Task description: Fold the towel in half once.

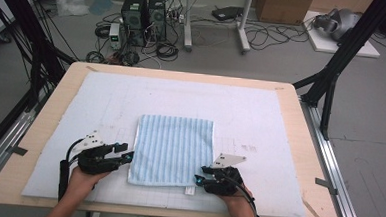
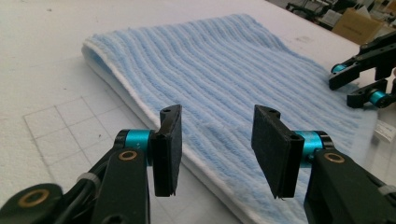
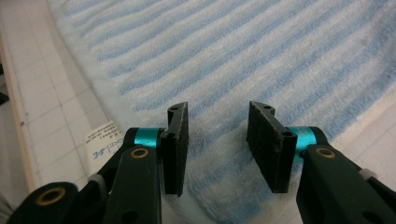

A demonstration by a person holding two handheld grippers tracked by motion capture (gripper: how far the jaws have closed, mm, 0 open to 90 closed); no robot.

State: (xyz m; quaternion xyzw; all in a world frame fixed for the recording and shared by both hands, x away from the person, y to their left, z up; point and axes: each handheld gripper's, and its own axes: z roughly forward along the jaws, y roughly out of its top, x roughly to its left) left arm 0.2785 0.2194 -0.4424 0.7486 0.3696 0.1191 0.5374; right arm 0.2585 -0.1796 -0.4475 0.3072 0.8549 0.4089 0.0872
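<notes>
A folded towel [image 1: 173, 148] with light blue and white stripes lies flat in the middle of the white mat. My left gripper [image 1: 126, 152] is at the towel's left edge near its front corner. Its jaws [image 2: 215, 140] are open and level with the towel [image 2: 224, 70], holding nothing. My right gripper [image 1: 200, 173] is at the towel's front right corner. Its jaws [image 3: 217, 140] are open just above the towel [image 3: 233, 56], and the pads do not press on it. A white care label [image 3: 100, 140] sticks out at that corner. The right gripper [image 2: 357, 86] also appears across the towel in the left gripper view.
The white gridded foam mat [image 1: 181, 98] covers most of the wooden table [image 1: 50, 111]. Black frame legs [image 1: 332, 81] stand at the right and left. Computer towers [image 1: 143, 11], cables and a cardboard box [image 1: 284, 8] sit on the floor beyond.
</notes>
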